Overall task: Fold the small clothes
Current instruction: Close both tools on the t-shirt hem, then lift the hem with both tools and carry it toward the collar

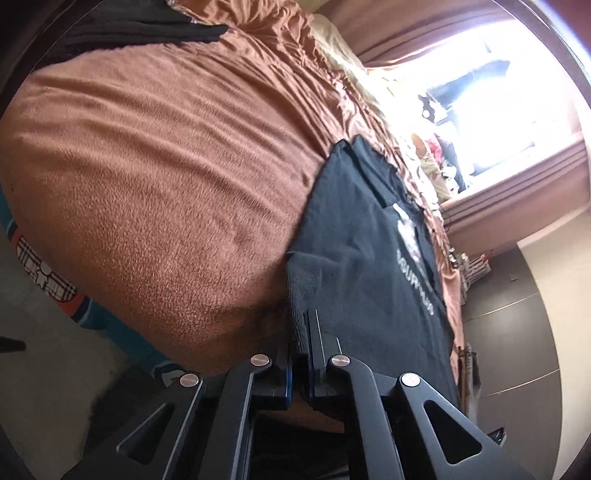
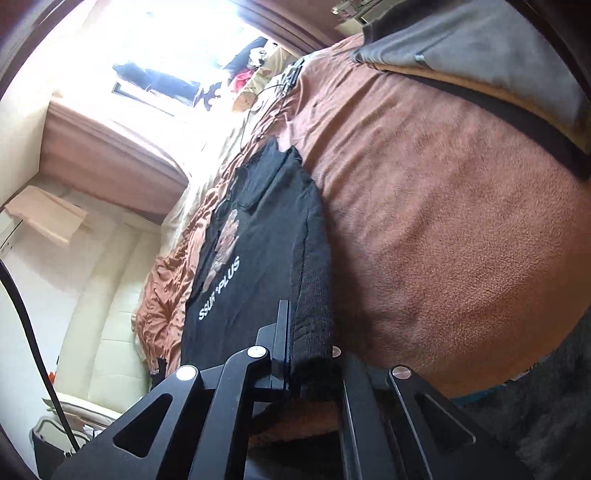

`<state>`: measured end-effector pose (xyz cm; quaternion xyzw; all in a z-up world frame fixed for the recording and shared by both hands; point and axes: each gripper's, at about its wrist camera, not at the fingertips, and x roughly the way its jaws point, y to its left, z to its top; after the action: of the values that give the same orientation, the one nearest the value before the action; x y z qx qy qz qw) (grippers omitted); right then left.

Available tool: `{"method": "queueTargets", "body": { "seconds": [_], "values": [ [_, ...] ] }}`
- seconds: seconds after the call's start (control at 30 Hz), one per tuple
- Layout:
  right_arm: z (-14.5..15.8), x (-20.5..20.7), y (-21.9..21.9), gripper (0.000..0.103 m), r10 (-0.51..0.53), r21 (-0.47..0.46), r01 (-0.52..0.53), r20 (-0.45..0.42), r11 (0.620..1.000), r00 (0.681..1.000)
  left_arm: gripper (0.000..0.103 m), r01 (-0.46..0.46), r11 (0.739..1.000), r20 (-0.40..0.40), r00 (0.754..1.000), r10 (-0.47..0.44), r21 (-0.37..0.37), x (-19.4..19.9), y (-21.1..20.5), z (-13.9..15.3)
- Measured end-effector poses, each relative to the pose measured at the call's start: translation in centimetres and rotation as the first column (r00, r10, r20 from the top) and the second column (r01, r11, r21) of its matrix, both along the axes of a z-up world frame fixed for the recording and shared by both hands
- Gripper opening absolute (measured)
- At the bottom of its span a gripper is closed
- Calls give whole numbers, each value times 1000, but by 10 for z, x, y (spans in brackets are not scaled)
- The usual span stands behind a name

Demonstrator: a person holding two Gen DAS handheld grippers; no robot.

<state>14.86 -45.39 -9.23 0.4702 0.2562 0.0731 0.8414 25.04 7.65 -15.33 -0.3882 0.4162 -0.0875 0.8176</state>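
A small black top [image 1: 354, 236] with a white print lies spread on a brown blanket [image 1: 147, 166]. My left gripper [image 1: 299, 332] is shut on the ribbed hem at one bottom corner. In the right wrist view the same top [image 2: 266, 240] shows the lettering and a brownish picture. My right gripper [image 2: 306, 332] is shut on the ribbed hem at the other bottom corner; its right finger is hidden under the cloth. Both sleeves look folded in over the body.
The brown blanket [image 2: 443, 221] covers a bed. Dark folded clothes [image 1: 129, 29] lie at its far side, and a grey garment [image 2: 480, 55] lies beyond. A bright window [image 1: 498, 92] and cluttered sill are behind. A cream cabinet [image 2: 92, 295] stands beside the bed.
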Motion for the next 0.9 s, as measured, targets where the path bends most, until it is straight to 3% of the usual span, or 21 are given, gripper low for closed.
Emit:
{"method": "queueTargets", "body": {
  "seconds": [0.27,0.57,0.9],
  "values": [
    [28,-45,2,0,16,4,-17,99,1000,995,4,-13,999,113,993,18,-42,-12,12,46],
    [35,-95,3,0,26,63,-36,146,997,989,4,-10,994,197,980,32,-112,-40,36,84],
    [42,-139,11,0,34,52,-46,202,998,979,4,30,989,282,959,11,-144,-85,49,118]
  ]
}}
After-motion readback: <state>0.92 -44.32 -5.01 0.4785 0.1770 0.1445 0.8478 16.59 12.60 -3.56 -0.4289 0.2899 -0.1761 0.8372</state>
